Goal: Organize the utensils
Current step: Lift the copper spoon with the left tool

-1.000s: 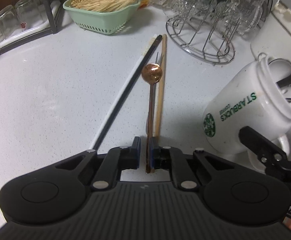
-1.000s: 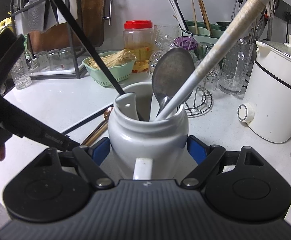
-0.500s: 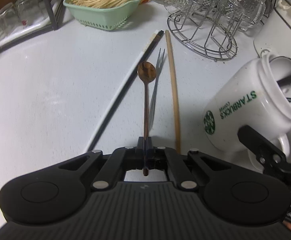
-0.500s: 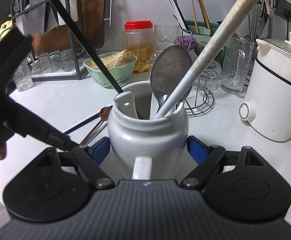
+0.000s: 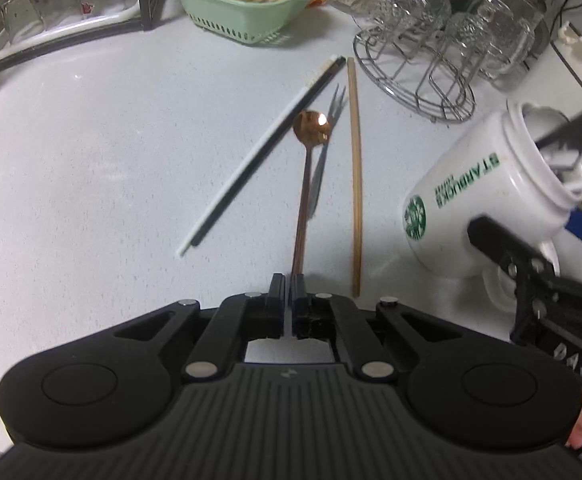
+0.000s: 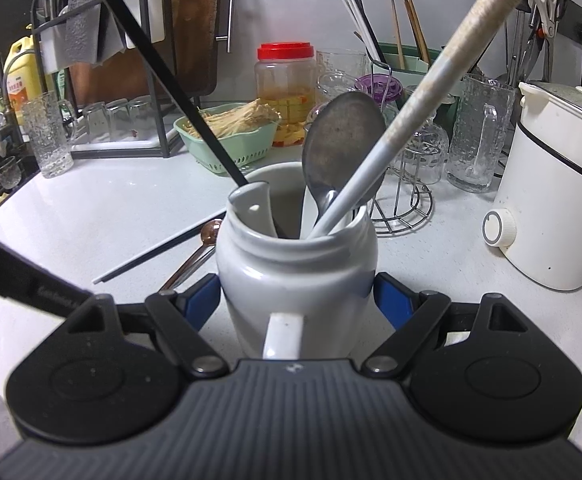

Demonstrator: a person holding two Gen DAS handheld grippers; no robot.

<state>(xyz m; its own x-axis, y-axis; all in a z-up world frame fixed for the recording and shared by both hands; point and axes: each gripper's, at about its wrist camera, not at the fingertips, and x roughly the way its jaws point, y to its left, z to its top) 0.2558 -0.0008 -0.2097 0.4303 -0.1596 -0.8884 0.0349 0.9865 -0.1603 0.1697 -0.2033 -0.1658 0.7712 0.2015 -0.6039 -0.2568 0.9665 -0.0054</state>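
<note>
Two tongs are at work on my white bench (image 5: pixel 91 184). My left tongs (image 5: pixel 290 285) are pinched tight on the handle end of the copper spoon (image 5: pixel 303 184), whose round bowl points away toward 12 o'clock. At 10 o'clock from that bowl lies the black-and-white chopstick (image 5: pixel 259 156), slanting across the bench. Just under the spoon, toward 1 o'clock, lies the small fork (image 5: pixel 325 148), its tines pointing away. At 3 o'clock from the spoon's shaft lies the wooden chopstick (image 5: pixel 355 176), apart from it and roughly parallel. Farther toward 3 o'clock is the white Starbucks mug (image 5: pixel 479 200), tilted, its mouth toward 2 o'clock. My right tongs (image 6: pixel 297 298) are spread wide around that mug (image 6: pixel 297 280), blue pads (image 6: pixel 201 300) against both its sides. Inside stand a black chopstick (image 6: pixel 163 76), a grey metal spoon (image 6: pixel 341 148) and a pale chopstick (image 6: pixel 431 84).
</note>
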